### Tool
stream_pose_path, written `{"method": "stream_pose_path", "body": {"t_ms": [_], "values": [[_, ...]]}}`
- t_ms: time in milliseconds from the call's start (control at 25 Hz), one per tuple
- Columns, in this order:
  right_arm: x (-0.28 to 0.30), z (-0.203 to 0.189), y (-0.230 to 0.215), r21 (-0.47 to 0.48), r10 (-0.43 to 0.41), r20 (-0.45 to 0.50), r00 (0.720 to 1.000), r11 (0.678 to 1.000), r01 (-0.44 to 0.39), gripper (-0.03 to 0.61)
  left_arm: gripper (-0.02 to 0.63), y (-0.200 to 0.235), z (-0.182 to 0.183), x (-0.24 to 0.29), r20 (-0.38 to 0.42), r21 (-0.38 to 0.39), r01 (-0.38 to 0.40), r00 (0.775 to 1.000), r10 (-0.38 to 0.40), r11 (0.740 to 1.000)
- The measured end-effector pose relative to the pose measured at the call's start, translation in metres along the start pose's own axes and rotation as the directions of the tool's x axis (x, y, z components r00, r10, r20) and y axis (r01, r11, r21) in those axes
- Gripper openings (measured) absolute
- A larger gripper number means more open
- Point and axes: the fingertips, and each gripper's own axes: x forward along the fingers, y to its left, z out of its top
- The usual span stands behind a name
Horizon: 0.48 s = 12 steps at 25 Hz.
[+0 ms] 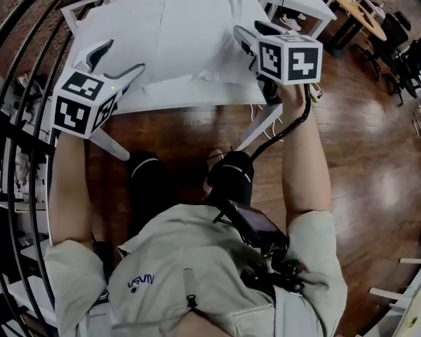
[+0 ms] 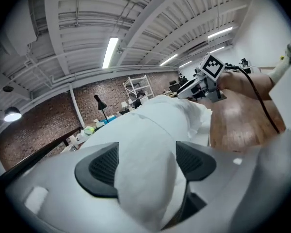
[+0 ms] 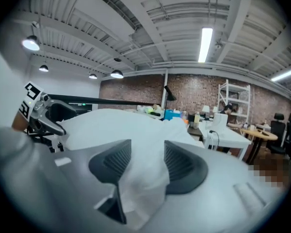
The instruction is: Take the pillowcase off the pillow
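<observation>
A pillow (image 1: 175, 34) in its white pillowcase lies flat on a white table (image 1: 196, 98), its long near edge facing the person who stands over it. The case covers the pillow fully, so nothing of the removal shows as done.

The left gripper (image 1: 121, 58) sits at the pillow's near left corner, and the right gripper (image 1: 256, 32) at its near right end. In the left gripper view, the 2 dark pads stand spread, with a rounded bulge of white fabric (image 2: 150, 125) rising between them. The cloth fills the gap, but the pads do not squeeze it. The right gripper view shows the same: jaws apart, a soft fold of white cloth (image 3: 140, 178) lying loose between the pads, not pinched. Neither tool holds anything.

Judged from this, the work is at the reach-and-grasp step, both tools set open at opposite ends of the pillow. The next move likely calls for finding the case's open end, which no view shows clearly, and closing 1 gripper on the case cloth alone. The other gripper would then clamp through to the filling, so that pulling apart slides the cover off. Catching both layers at both ends would only drag the whole pillow across the table. Beyond the table lies a polished wooden floor (image 1: 379, 153).
</observation>
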Motion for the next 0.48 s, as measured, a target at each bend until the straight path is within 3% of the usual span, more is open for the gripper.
{"method": "stream_pose_path", "body": {"t_ms": [200,320,480], "values": [[0.006,-0.033,0.026,0.019,0.012,-0.049,0.999,1.000,-0.011,0.216,0.364,-0.009,-0.026,0.017,-0.056,0.021,0.021,0.998,-0.020,1.000],[0.020,-0.051,0.030,0.012,-0.019,-0.087,0.996,1.000,0.020,0.224,0.364,-0.007,-0.041,0.029,-0.068,0.034,-0.006,0.998,0.009,0.999],[0.024,-0.064,0.029,0.014,-0.051,-0.090,0.995,0.999,0.052,0.224,0.290,-0.014,-0.048,0.033,-0.060,0.036,-0.028,0.998,0.030,0.999]]}}
